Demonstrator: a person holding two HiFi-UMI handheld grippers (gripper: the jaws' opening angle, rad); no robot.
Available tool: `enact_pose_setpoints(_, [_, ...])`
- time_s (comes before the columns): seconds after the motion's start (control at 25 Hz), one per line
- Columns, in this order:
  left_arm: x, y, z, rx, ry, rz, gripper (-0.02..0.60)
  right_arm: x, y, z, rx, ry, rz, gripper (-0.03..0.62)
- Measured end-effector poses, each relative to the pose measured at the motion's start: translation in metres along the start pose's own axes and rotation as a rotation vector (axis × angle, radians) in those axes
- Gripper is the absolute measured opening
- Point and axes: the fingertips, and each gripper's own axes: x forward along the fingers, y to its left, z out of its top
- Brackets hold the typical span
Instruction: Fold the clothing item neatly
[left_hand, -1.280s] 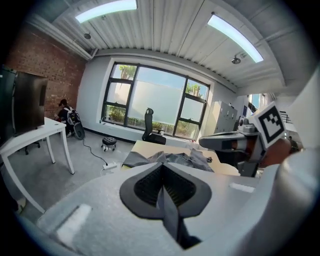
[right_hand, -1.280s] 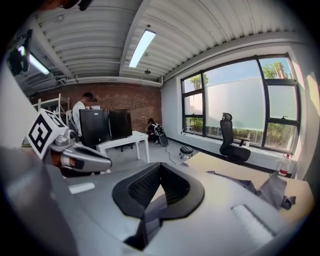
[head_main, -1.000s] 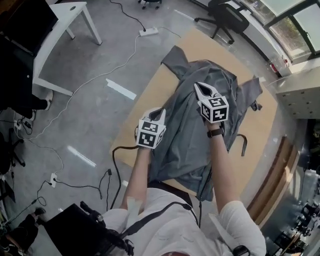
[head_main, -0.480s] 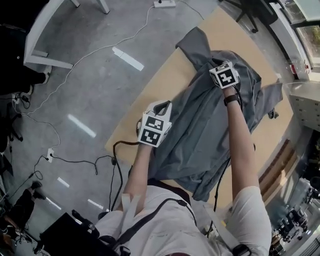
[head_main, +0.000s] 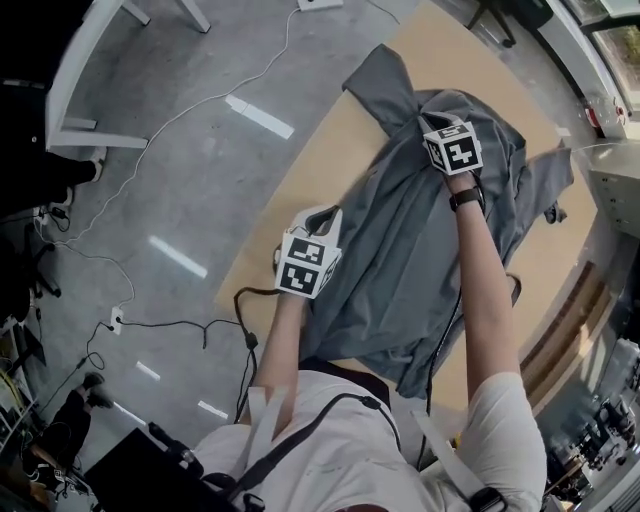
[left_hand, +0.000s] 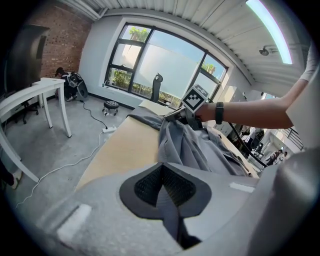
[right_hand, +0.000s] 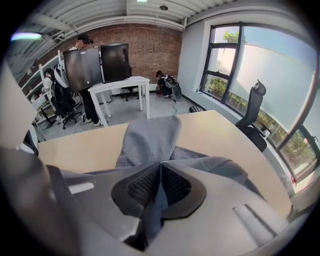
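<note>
The person stands right up against the near edge of a tan table (head_main: 325, 165), both arms stretched out over it. A grey shirt (head_main: 400, 260) lies spread and rumpled across the tabletop, its near end at the edge by the person's body. The left gripper (head_main: 318, 215) sits at the shirt's left side, close in, pointing down at a slant. Its jaws are pressed together with a thin fold of the grey cloth pinched between the pads, and the cloth runs off from there in loose ridges. Further along, at the end of a straight arm with a dark watch (head_main: 463, 198) on the wrist, the right gripper (head_main: 432, 122) is down on the shirt's upper part. Its jaws have just been closing and now clamp a fold of the same cloth. Just past it a sleeve (head_main: 385, 80) lies flat, pointing to the table's far left corner. Beyond the table on the left, a cable (head_main: 200, 100) trails over the grey floor near a white desk (head_main: 85, 70)
</note>
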Motion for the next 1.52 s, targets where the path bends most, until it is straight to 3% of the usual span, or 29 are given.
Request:
enact_pose_setpoints(0.28, [-0.004,-0.020,0.016,0.043,-0.019,-0.025,0.002,-0.074,-0.021,0.002,0.159,-0.196,0.016,0.018])
enact_pose_setpoints(0.48, [-0.003,-0.048,0.024,0.088,-0.027,-0.067,0.002,-0.136,-0.056,-0.040,0.288,-0.288,-0.038,0.018])
enact_pose_setpoints(0.8, [-0.007,-0.089,0.018,0.171,-0.006,-0.119,0.002,-0.156,-0.095,-0.158,0.522,-0.227,-0.205,0.020])
enact_pose_setpoints(0.96, [-0.011,-0.092,0.004,0.183,0.037,-0.110,0.002,-0.133,-0.090,-0.203,0.540,-0.108,-0.268,0.029])
enact_pose_setpoints(1.08, [-0.019,-0.088,-0.008,0.168,0.064,-0.096,0.003,-0.134,-0.074,-0.198,0.537,-0.139,-0.239,0.072])
enact_pose_setpoints(1.2, [-0.032,-0.082,-0.023,0.168,0.086,-0.092,0.003,-0.155,-0.039,-0.178,0.504,-0.210,-0.192,0.075])
enact_pose_setpoints(1.52, [-0.074,-0.070,-0.088,0.137,0.195,-0.132,0.085,-0.209,0.141,-0.143,0.453,-0.322,0.025,0.084])
